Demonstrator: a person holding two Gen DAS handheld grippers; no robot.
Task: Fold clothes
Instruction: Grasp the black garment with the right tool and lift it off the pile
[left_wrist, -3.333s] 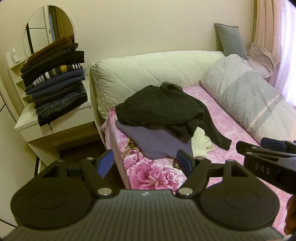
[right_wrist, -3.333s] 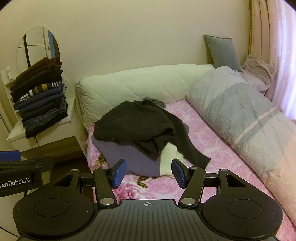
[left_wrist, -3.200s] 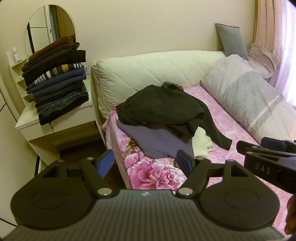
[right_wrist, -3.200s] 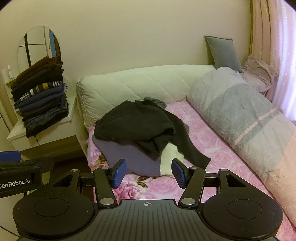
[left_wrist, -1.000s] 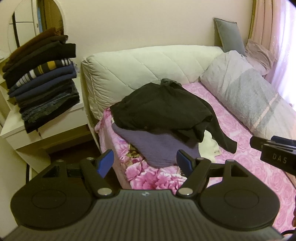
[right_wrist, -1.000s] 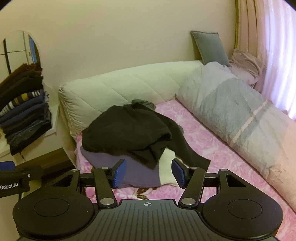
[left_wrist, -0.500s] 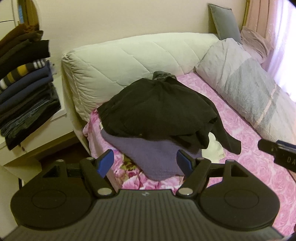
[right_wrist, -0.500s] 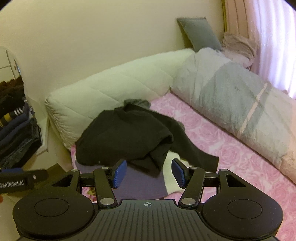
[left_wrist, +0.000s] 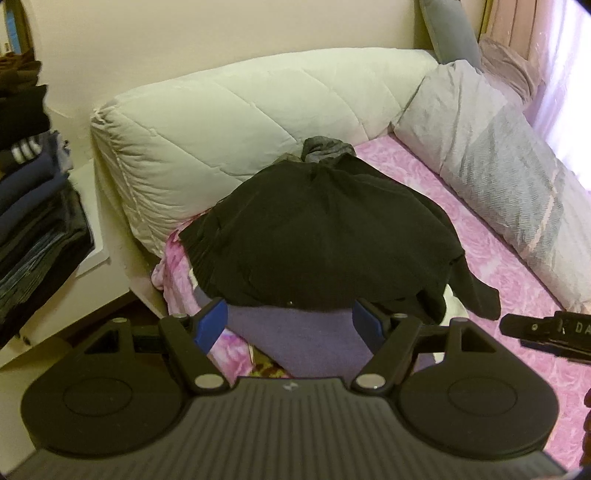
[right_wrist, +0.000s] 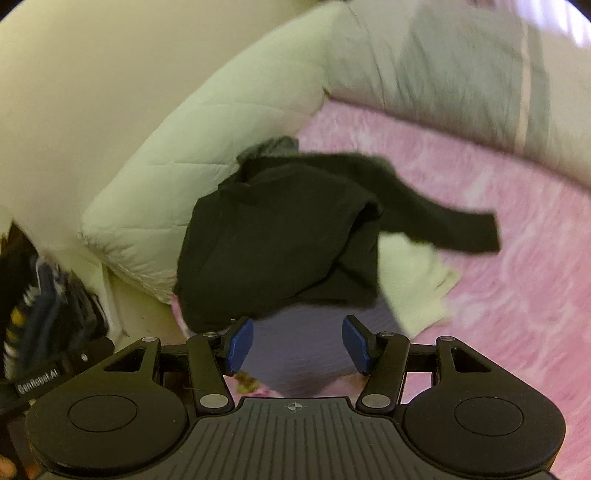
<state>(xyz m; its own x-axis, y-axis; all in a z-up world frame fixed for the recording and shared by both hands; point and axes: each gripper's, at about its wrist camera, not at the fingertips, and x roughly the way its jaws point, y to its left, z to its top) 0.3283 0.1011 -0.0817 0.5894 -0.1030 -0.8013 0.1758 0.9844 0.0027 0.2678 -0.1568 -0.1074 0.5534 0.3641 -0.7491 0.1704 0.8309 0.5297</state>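
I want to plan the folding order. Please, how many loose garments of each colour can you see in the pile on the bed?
Black garment: 1
Purple garment: 1
Cream garment: 1
Grey garment, mostly hidden behind the black one: 1
Total visible: 4; more may lie underneath.

Both my wrist cameras look steeply down over their own blue-padded tongs at the near corner of the bed (left_wrist: 498, 273). The left view sits close above the black garment (left_wrist: 317, 236), square on; the right view (right_wrist: 280, 236) is tilted and motion-blurred. Both share the clothes pile, the quilted headboard (left_wrist: 240, 110) and the pink sheet.
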